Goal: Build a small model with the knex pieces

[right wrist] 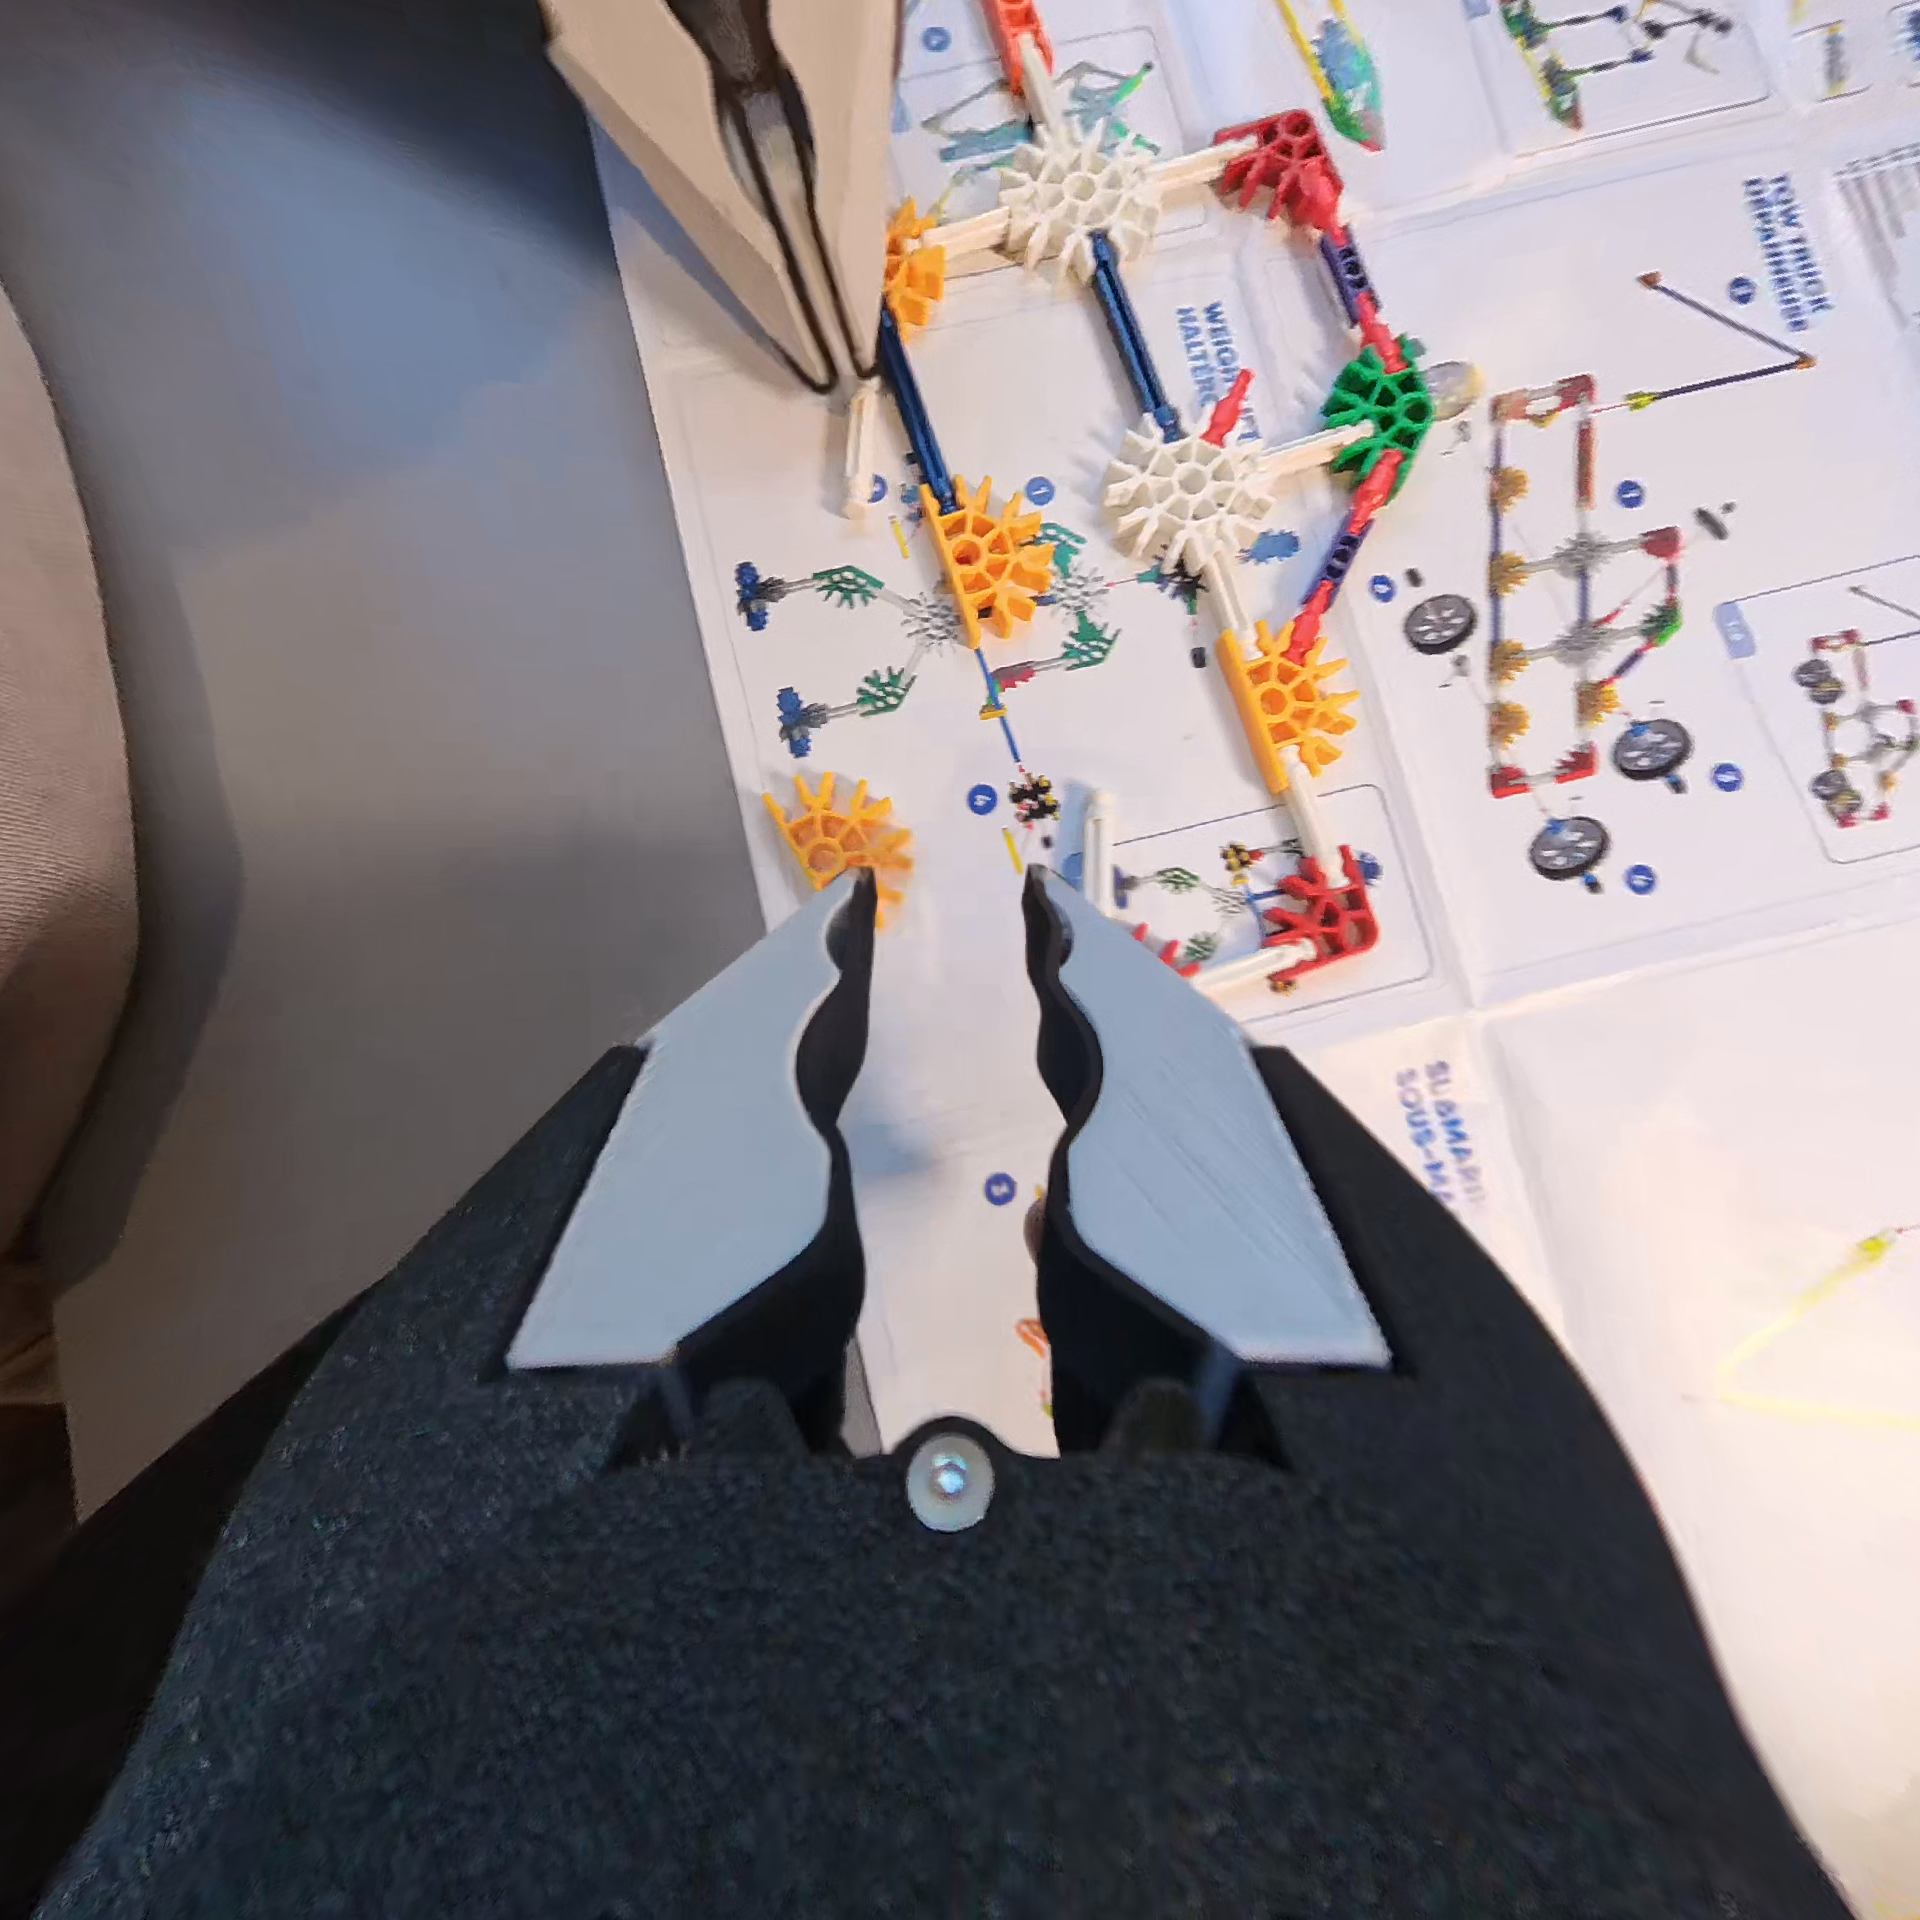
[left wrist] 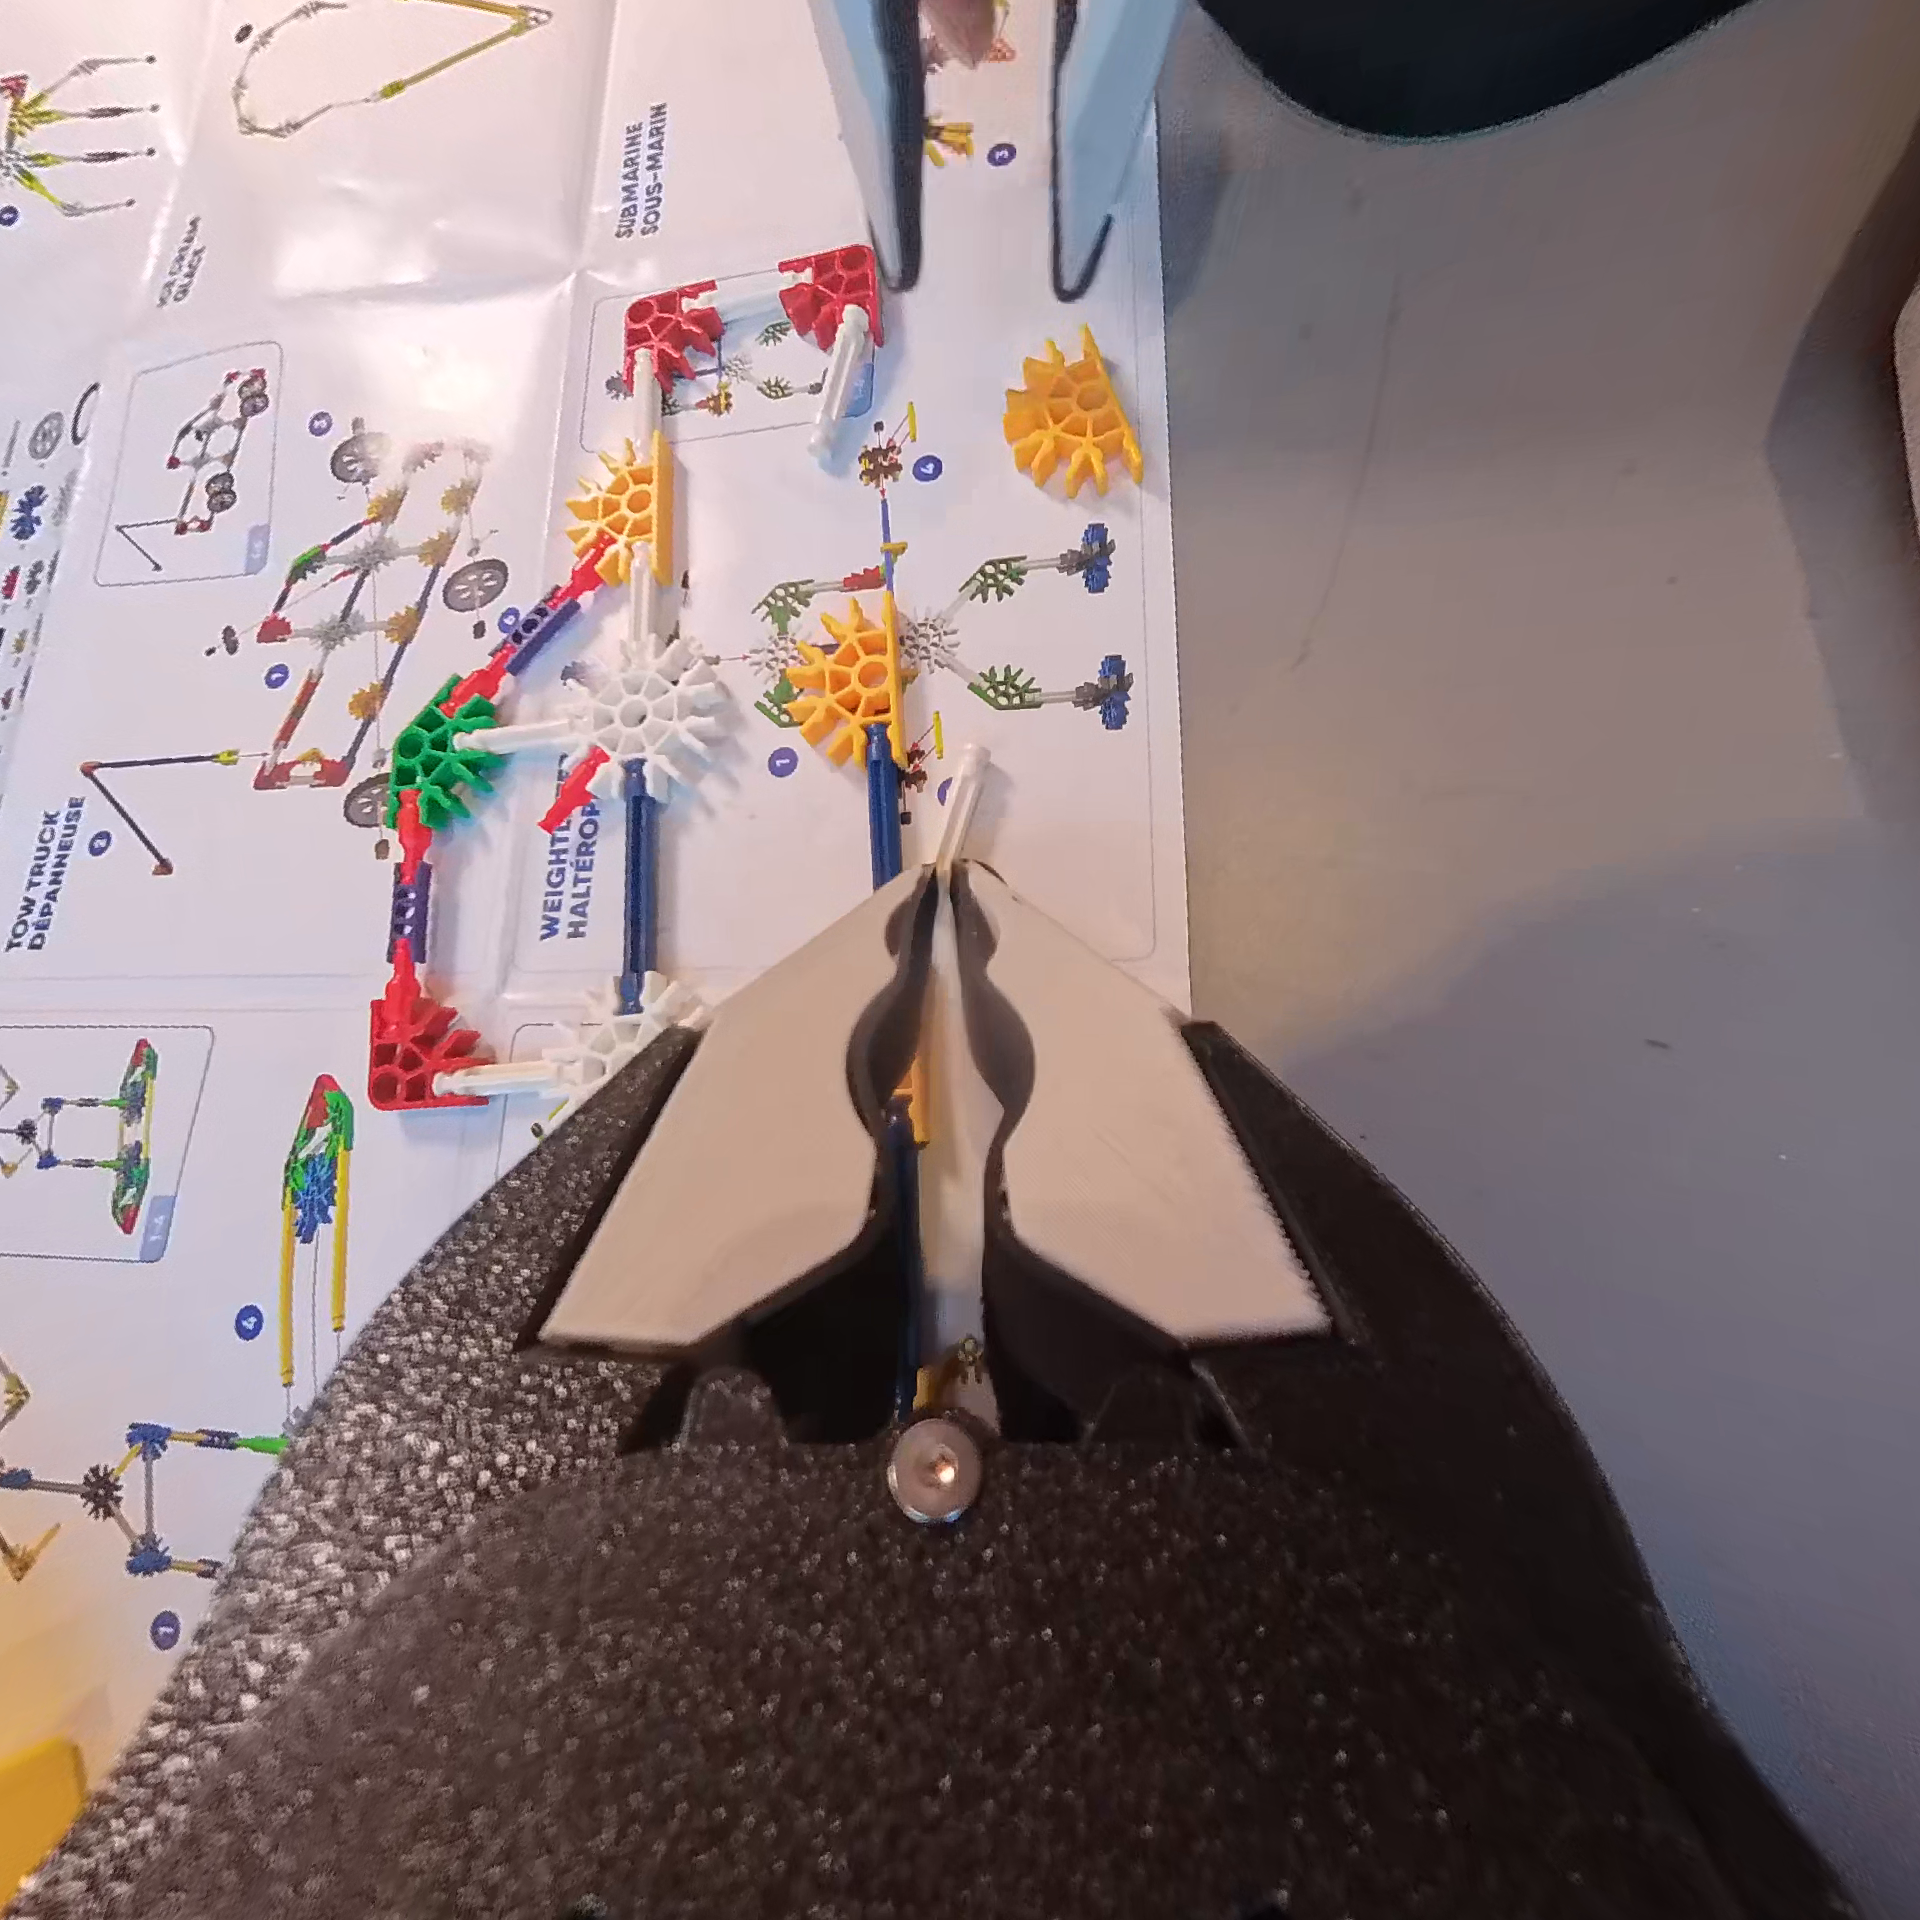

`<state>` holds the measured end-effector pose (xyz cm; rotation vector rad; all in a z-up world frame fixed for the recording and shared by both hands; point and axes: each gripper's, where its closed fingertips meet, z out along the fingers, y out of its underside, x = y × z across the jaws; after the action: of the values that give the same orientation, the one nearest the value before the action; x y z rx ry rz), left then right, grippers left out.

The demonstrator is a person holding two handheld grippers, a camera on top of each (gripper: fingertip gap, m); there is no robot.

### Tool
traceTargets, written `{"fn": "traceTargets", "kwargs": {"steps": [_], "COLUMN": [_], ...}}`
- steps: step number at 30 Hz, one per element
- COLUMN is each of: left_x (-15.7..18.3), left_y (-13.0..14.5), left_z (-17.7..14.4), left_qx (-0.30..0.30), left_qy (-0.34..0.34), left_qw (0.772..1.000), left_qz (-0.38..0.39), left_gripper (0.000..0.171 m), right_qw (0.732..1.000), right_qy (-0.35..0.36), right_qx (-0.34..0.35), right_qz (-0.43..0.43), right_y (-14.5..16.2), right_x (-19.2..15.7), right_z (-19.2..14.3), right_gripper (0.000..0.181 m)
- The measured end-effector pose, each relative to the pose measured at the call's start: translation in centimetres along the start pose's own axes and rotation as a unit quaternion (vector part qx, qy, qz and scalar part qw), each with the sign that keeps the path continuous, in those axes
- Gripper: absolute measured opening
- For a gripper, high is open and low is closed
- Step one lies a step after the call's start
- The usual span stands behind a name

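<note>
My left gripper (left wrist: 948, 871) is shut on a short white rod (left wrist: 961, 805), whose end sticks out past the fingertips just above the paper. The right wrist view shows the same rod (right wrist: 860, 447) hanging from that gripper's closed tips (right wrist: 836, 364). Beside it lies a blue rod (left wrist: 883, 810) plugged into a yellow connector (left wrist: 847, 675). My right gripper (right wrist: 945, 888) is open and empty over the sheet. Its left fingertip (right wrist: 857, 894) is at the edge of a loose yellow connector (right wrist: 836, 831), which the left wrist view also shows (left wrist: 1070, 426).
A flat frame of red (left wrist: 675, 332), white (left wrist: 639, 712), green (left wrist: 442, 753) and yellow connectors joined by rods lies on a printed instruction sheet (left wrist: 436, 208). The sheet's right edge meets a grey tabletop (left wrist: 1507, 727). A dark object (left wrist: 1455, 52) sits at the far right. Some 12 cm of space lies between my two pairs of fingers.
</note>
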<state>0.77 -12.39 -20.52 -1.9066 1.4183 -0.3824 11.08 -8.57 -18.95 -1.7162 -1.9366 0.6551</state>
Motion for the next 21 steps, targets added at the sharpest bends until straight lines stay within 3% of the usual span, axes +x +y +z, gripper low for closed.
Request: {"fn": "traceTargets", "kwargs": {"steps": [7,12,16,21], "left_x": [-1.3,-1.1,-1.1,-0.9], "left_y": [0.2,1.2,1.2,1.2], "left_z": [-0.6,-0.2,-0.2,-0.2], "left_qx": [0.012,-0.016,-0.019,-0.014], "left_qy": [-0.011,-0.013,-0.017,-0.010], "left_qw": [0.999,0.999,1.000,1.000], "left_qz": [-0.039,-0.029,-0.017,-0.017], "left_gripper": [0.020,0.015,0.012,0.009], "right_qw": [0.997,0.991,0.985,0.982], "right_qy": [0.008,-0.018,-0.042,-0.056], "right_qx": [-0.075,-0.121,-0.121,-0.120], "right_qz": [-0.021,-0.058,-0.117,-0.133], "right_y": [0.6,1.1,1.1,1.4], "right_x": [3.3,3.1,2.6,2.6], "right_z": [1.0,2.0,1.6,1.4], "right_gripper": [0.021,0.006,0.006,0.006]}}
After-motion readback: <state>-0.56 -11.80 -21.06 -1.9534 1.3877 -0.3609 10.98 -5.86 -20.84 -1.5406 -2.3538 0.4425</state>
